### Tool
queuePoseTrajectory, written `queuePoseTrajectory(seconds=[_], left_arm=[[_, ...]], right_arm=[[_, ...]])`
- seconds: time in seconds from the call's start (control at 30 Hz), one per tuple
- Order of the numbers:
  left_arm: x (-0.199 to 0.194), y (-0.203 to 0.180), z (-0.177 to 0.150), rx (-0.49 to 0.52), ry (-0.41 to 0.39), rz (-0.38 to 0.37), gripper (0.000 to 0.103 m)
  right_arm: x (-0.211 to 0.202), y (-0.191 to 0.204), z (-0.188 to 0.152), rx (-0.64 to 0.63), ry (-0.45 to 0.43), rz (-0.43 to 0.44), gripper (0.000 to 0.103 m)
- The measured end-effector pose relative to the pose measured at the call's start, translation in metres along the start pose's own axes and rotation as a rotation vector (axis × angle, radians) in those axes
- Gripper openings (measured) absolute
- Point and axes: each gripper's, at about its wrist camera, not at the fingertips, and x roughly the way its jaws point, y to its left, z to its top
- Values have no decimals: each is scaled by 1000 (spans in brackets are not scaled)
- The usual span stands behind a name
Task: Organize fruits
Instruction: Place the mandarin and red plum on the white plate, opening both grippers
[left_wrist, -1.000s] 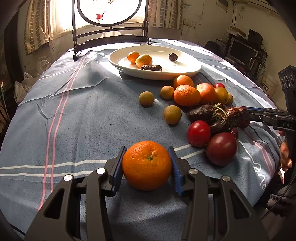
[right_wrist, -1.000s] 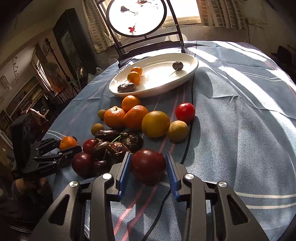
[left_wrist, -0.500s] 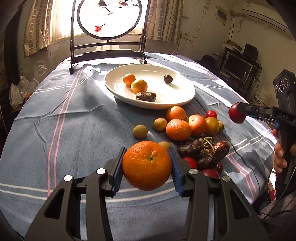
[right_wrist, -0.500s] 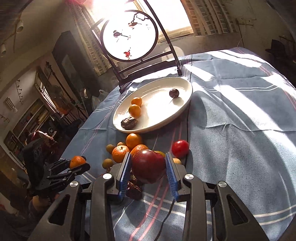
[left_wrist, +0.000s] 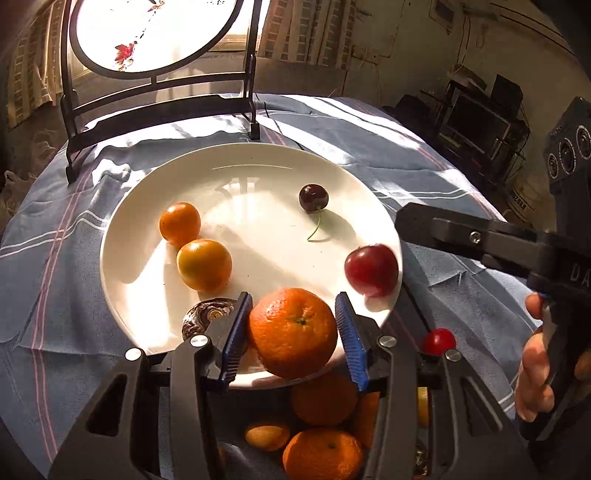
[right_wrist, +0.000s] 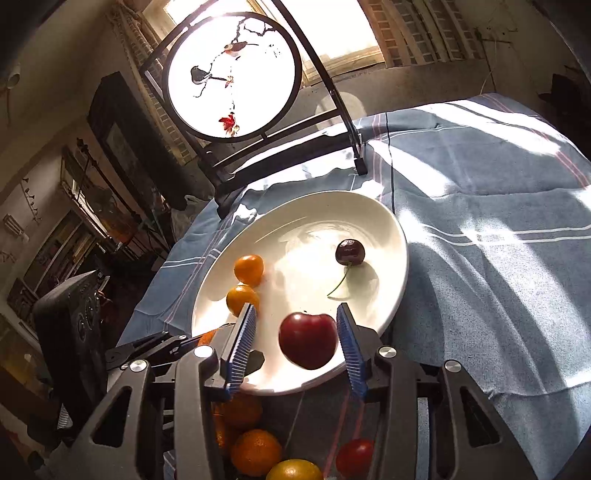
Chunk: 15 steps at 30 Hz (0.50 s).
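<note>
Sitting loose between spread fingers (left_wrist: 236, 332), orange (left_wrist: 293, 332)

We see the left gripper (left_wrist: 293, 338) over the near edge of the white plate (left_wrist: 147, 206), its blue pads spread wide with clear gaps on both sides of the orange (left_wrist: 293, 332) between them. On the plate's right rim a dark red plum (left_wrist: 371, 270) shows blurred, just beside the tip of the right gripper (left_wrist: 413, 225), which reaches in from the right; whether that one is parted we cannot tell. On the plate sit two small orange fruits (left_wrist: 180, 223) on the left, a cherry (left_wrist: 313, 197) farther back, and a dark wrinkled fruit (left_wrist: 207, 317) near our left finger. Below us on the blue striped cloth (left_wrist: 55, 295) lie more oranges (left_wrist: 321, 456) and a small red tomato (left_wrist: 439, 340).
</note>
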Motion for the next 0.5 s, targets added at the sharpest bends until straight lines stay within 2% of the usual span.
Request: queuePoseTrajectory(seconds=[0.07,0.13,0.33,0.4,0.5], left_arm=[[-12,2,-5,4,-30,13,60],[-31,2,-14,11,-65,20,64],[-91,-13,-68,95,-81,-12,66],[-104,-19,-91,131,-65,-14,66],[-114,-25,-123,168,-26,-29,66]], right_arm=[[-11,3,-5,-25,-20,-17,55],[-21,4,-13,-19,-20,-16,55],[-63,6,-58,-37,-41,-40,63],[-76,2,-73,-33,-64,-51,69],[-84,-7,-89,-6,-75,-39,69]])
